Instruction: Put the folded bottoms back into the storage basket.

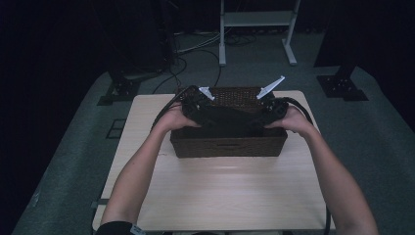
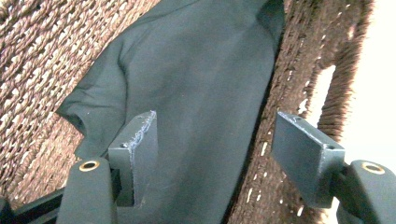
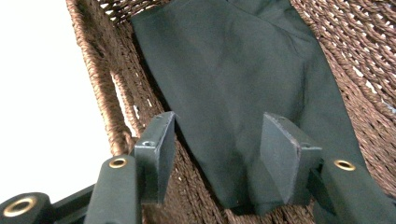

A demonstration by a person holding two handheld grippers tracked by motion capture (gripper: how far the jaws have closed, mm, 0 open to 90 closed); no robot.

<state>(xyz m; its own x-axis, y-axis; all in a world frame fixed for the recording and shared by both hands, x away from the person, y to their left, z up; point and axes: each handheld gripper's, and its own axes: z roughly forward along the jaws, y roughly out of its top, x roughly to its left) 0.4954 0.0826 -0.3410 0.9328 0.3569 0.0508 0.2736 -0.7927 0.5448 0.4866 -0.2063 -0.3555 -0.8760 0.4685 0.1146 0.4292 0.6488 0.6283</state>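
Left gripper (image 2: 215, 154) jaws apart, right gripper (image 3: 217, 154) jaws apart, nothing pinched. Dark green folded cloth (image 1: 230, 120) lies inside brown woven basket (image 1: 227, 147), table's 12 o'clock side, likely let go for storing.

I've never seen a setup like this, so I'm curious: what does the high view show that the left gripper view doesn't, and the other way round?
The high view alone takes in the person's forearms, both hands, the left gripper and right gripper over the basket, the pale table and the dim floor around it.

The left gripper view alone shows, close up, that gripper's two pads standing apart with nothing pinched, and the basket's handle hole.

Both show the brown woven basket and the dark cloth lying inside it.
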